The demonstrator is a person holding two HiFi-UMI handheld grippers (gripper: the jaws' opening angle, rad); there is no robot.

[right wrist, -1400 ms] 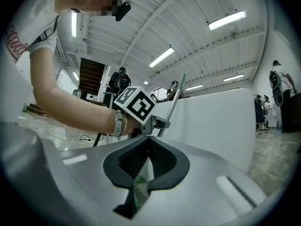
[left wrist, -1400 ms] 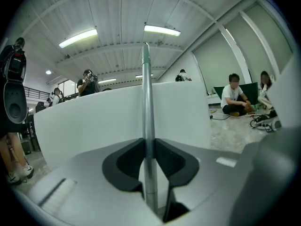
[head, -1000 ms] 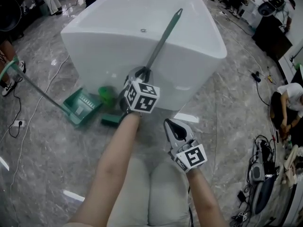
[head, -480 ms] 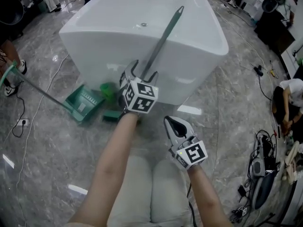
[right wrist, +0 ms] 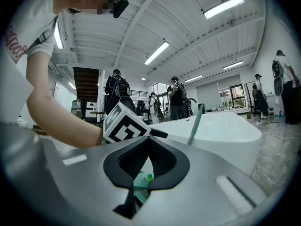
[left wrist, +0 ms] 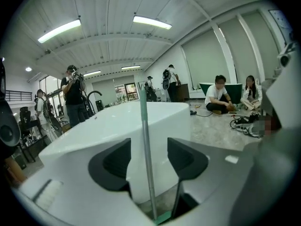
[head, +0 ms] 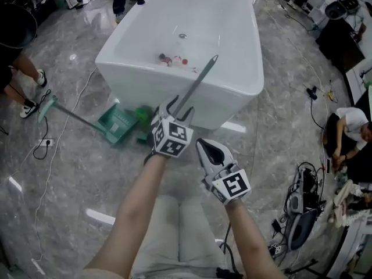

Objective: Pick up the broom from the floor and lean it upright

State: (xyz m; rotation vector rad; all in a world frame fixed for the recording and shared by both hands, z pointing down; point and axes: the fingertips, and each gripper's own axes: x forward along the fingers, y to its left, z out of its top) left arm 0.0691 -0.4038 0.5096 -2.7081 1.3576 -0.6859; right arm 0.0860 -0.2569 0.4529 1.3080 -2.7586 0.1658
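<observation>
Grey marble floor (head: 70,173) is filling the shot, with one white bathtub (head: 229,100) sitting just beyond both tongs. Tub is holding a few small reddish and pale bits (head: 172,59) near its drain; too small to name. One broom (head: 196,86) is leaning tilted on the tub's near rim, its tip sticking over the basin and its green end resting on the floor below and left of the left tongs. Left tongs (head: 179,108) are straddling the lower handle with jaws closing, pads standing clear of the handle on both sides. Right tongs (head: 206,149) are sitting just right of the left ones and nearer the person, jaws pressed together, clamping nothing, apart from the broom. One green dustpan (head: 116,124) is lying on the floor left of the left tongs, its long handle running further left. One person (head: 351,129) is sitting on the floor far right of the right tongs.
</observation>
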